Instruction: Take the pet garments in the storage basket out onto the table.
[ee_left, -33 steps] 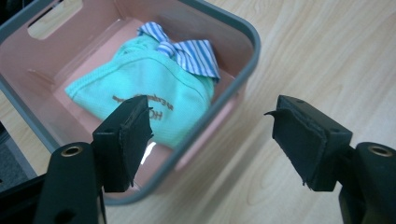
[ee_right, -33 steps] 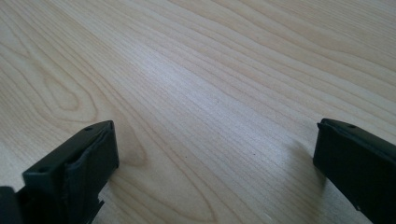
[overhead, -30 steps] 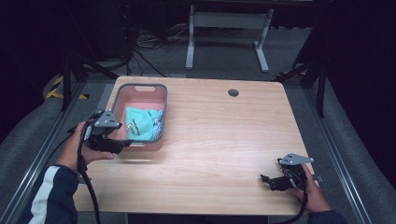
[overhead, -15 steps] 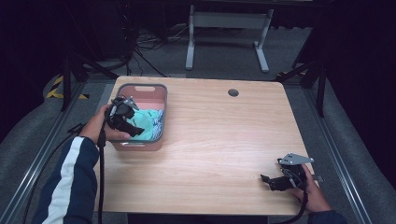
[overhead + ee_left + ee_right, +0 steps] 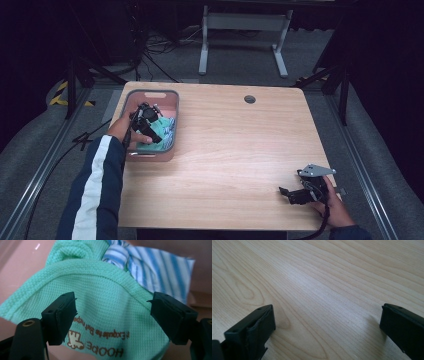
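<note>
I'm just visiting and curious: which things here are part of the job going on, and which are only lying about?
Part of the job:
- green cloth
- striped cloth
- pink bin
- left gripper, jaws open over the green cloth

Just there:
- right gripper, resting open on the table
- table's cable hole
- metal stand behind the table
</note>
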The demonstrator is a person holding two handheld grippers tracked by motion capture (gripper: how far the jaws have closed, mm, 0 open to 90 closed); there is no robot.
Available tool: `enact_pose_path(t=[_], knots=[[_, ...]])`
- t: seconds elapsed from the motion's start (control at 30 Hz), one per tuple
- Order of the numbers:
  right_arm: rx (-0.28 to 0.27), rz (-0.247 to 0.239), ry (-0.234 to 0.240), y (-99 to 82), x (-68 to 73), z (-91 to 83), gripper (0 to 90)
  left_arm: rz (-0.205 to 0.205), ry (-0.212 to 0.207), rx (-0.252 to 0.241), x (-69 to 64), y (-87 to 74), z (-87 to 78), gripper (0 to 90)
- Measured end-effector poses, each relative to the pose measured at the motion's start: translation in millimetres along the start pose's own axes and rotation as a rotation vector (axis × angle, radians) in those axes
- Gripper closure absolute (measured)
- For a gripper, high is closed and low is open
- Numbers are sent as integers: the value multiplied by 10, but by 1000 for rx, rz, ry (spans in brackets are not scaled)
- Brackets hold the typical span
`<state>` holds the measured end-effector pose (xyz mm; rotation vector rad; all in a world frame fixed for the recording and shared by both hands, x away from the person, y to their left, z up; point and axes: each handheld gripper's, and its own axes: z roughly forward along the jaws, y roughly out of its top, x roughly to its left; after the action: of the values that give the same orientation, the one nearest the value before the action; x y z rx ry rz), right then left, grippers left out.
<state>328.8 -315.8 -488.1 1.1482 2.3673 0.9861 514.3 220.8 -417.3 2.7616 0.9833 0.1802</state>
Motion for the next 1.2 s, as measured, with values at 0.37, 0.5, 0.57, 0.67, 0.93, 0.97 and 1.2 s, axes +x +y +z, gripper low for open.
enact_pose_path(t=[0.37, 0.5, 0.57, 0.67, 0.93, 0.97, 1.2], knots=[[0, -1, 4, 3, -2, 3, 3, -91, -26, 56, 96, -5, 237, 148], [0, -2, 4, 3, -2, 3, 3, -100, -29, 69, 91, 8, 239, 153], [0, -2, 4, 3, -2, 3, 3, -107, -34, 71, 98, 10, 243, 160], [0, -2, 4, 3, -2, 3, 3, -112, -40, 67, 94, 7, 237, 205], [0, -2, 4, 3, -2, 4, 3, -149, -22, -8, 21, -10, 178, 581], [0, -2, 4, 3, -2, 4, 3, -150, -14, -11, 22, -11, 175, 638], [0, -2, 5, 3, -2, 4, 3, -138, 35, 14, -44, 48, 157, 761]])
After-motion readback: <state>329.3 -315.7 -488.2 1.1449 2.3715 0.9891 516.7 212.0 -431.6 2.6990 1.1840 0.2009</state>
